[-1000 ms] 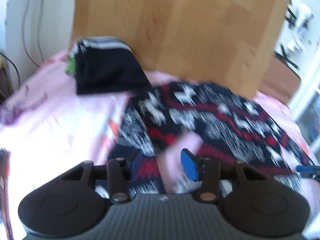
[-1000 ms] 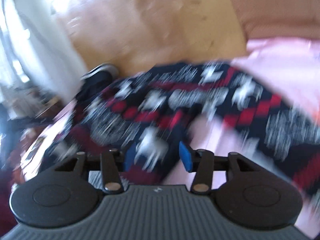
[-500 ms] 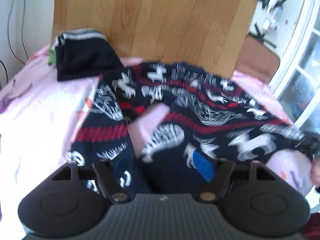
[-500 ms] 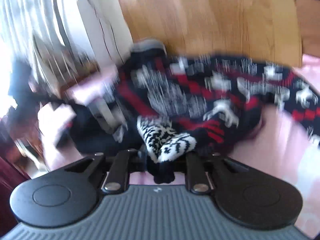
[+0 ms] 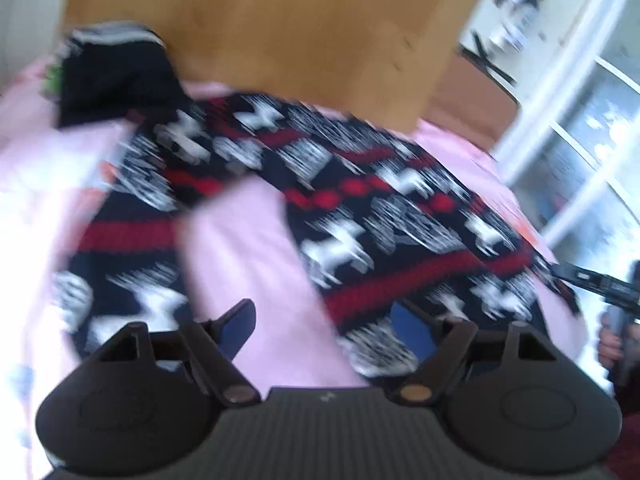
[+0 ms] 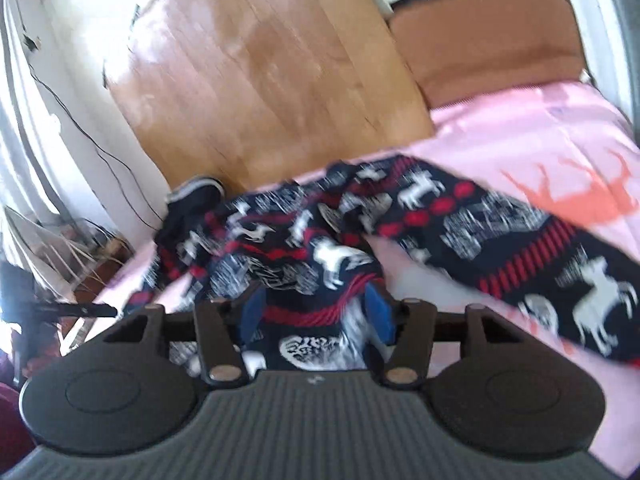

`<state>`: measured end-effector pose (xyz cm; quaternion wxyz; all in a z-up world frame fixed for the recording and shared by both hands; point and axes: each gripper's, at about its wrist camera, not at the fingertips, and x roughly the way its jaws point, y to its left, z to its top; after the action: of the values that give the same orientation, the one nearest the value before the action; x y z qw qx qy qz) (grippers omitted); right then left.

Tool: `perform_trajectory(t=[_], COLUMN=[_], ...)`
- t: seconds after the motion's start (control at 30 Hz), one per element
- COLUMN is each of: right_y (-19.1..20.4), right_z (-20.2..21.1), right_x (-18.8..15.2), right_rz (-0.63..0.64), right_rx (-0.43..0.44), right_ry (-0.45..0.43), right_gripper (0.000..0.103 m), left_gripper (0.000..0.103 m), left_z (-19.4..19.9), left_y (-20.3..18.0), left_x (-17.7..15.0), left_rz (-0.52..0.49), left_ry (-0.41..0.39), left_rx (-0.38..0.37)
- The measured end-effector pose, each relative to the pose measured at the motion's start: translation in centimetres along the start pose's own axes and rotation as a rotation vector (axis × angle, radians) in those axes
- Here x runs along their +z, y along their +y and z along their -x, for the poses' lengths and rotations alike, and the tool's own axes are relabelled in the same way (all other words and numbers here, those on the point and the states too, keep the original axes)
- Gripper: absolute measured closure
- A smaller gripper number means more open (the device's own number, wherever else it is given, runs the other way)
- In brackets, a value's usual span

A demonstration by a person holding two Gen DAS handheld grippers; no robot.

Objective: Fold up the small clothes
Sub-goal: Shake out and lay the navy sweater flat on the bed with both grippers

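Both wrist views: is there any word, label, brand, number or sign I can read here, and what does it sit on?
No readable text in either view.
Left gripper: a small pale mark on its body, too small to read.
Right gripper: the same kind of mark, too small to read.
Sweater: only knitted animal and stripe patterns, no letters.
Bedsheet: an orange antler print, no words.
Wooden board: no label visible.

Both wrist cameras look down along their tongs, close over the pink bed (image 5: 240,220), sharing the patterned sweater (image 6: 500,224) and wooden board (image 5: 260,32).
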<state>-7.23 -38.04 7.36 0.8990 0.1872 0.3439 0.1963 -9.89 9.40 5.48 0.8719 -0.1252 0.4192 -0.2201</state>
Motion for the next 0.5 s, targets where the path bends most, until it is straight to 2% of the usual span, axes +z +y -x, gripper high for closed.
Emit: perform_trajectory(t=[0.07,0.2,0.23,0.27,0.3,0.33,0.37,0.4,0.47,0.5], right_y=[-0.1,-1.6,-1.7,-2.0,-2.5,-2.7,-2.6,-2.4,-1.0,-0.2], right_z=[-0.1,1.5,1.5,1.5,1.1,0.7,0.0,-0.7,-2.1,-2.2], right_x=[-0.6,-1.3,-1.4,-1.7,-2.2,-2.5,-2.8,-3.1,-3.6,-3.6], right_rz=[0.008,0.009,0.008,0.003,-0.011,-0.028,-0.040,-0.034,0.027,0.060], right_rx=[-0.032,-0.074,-0.090,-0.095,-0.087,-0.079,-0.072,-0.075,-0.111,-0.132], right_ry=[0.012,0.007,0.007,0.010,0.015,0.024,0.046,0.067,0.116,0.113], right_gripper=[0.041,0.027,0.026,0.026,0.026,0.027,0.033,0.059,0.094,0.095], left_gripper=[0.028,0.029,0.033,0.039,0.050,0.085,0.089,0.090,0.090,0.090], left_z=[-1.3,-3.8,-4.5,-5.3,-5.2,-5.3,-5.5,-5.3,-3.8,-2.4], left_y=[-1.1,-3.2,-3.5,-3.8,-4.3,-4.5,-4.3,-3.8,-3.0,-2.6], left_x=[-0.5,-2.0,-2.5,-2.8,-3.0,-3.0,-2.9,-2.7,-2.1,-1.7], left_rz=[-0.007,-0.016,-0.010,-0.009,-0.025,-0.035,-0.021,0.000,0.002,-0.011], left_ry=[0.060,0.162,0.188,0.201,0.171,0.183,0.217,0.222,0.209,0.190], left_rx=[-0.063,-0.149,-0.160,-0.147,-0.130,-0.126,-0.124,-0.131,-0.125,-0.114])
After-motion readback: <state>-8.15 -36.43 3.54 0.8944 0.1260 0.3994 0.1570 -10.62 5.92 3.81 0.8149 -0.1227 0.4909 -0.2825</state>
